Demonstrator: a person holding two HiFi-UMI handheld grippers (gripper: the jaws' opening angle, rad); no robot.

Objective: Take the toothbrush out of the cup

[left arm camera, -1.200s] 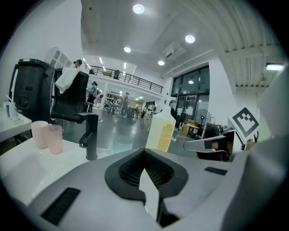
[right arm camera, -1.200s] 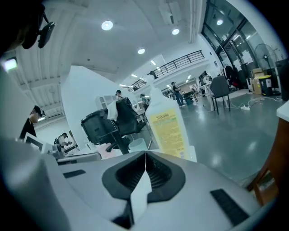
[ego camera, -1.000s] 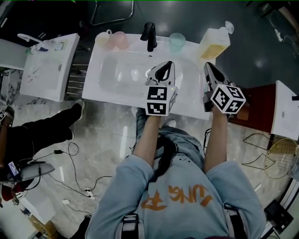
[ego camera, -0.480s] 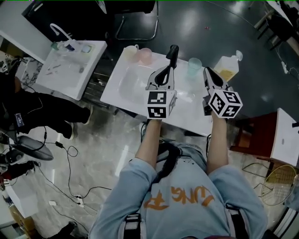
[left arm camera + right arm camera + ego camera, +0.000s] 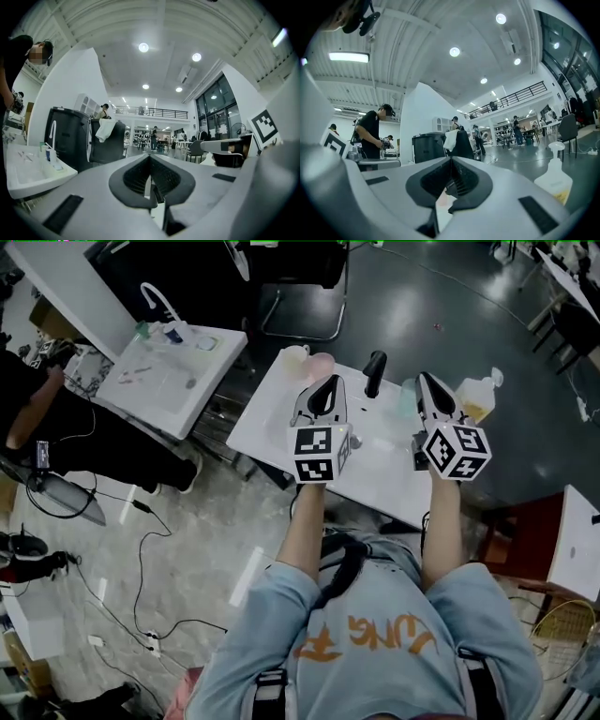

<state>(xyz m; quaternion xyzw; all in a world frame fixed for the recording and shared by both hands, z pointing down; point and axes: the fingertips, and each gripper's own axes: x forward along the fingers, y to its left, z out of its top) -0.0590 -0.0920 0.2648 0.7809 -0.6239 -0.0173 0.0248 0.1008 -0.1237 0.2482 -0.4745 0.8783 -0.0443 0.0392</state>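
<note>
My left gripper [image 5: 329, 382] and right gripper [image 5: 424, 381]: fingers [image 5: 132, 180] closed tip to tip, holding nothing, above the white desk [image 5: 265, 427]. At twelve o'clock a cream cup [image 5: 294, 354] and pink cup [image 5: 322, 362]; at one o'clock a green cup [image 5: 406, 397] by the tap [image 5: 374, 373]. The toothbrush is too small to make out.

1. The head view is dim and grey, and the white bench [image 5: 267, 427] is its brightest surface.
2. A pale streak of reflected light lies on the glossy floor [image 5: 246, 576].
3. Both gripper views are fisheye, with black corners and bowed lines.
4. Round ceiling lights [image 5: 143, 47] flare white in the left gripper view, and a strip light [image 5: 348, 57] glares in the right gripper view.
5. The left claw [image 5: 151, 158] and right claw [image 5: 451, 161] sit close to their lenses and look soft.
</note>
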